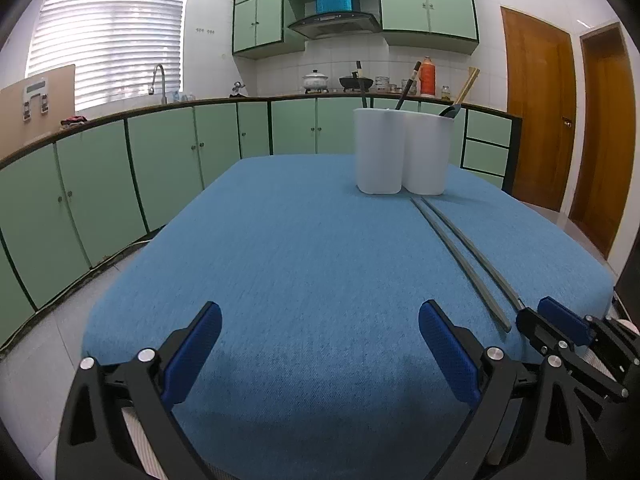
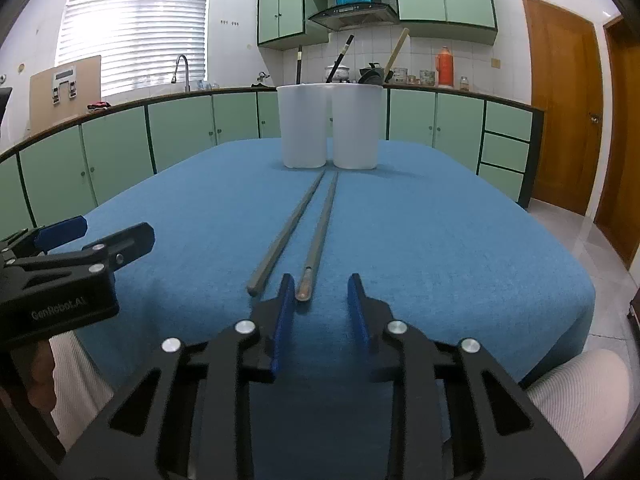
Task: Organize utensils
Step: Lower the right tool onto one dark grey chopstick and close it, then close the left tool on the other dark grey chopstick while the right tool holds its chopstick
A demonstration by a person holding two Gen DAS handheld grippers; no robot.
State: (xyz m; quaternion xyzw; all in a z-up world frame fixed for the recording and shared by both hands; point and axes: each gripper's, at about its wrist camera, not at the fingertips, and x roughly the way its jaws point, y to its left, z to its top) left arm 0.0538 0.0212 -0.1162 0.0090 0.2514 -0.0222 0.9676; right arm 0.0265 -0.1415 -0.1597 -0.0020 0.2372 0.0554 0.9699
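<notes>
Two long grey chopsticks (image 2: 288, 232) (image 1: 460, 256) lie side by side on the blue tablecloth (image 2: 440, 240), running from near me toward a white twin utensil holder (image 2: 330, 128) (image 1: 402, 152). The holder has several dark and wooden handles standing in it. My right gripper (image 2: 320, 300) is low over the cloth. The near end of the right-hand chopstick (image 2: 306, 288) sits between its blue pads, close to the left pad, with a gap on the other side. My left gripper (image 1: 320, 332) hovers wide open over bare cloth, left of the chopsticks. Each gripper shows in the other view (image 2: 104, 232) (image 1: 540, 316).
The table's near edge (image 2: 520, 364) drops off just below the grippers, with white-clad limbs (image 2: 580, 392) beside it. Green cabinets and a counter (image 1: 160, 152) with a sink and pots ring the far side. Wooden doors (image 1: 536, 112) stand at the right.
</notes>
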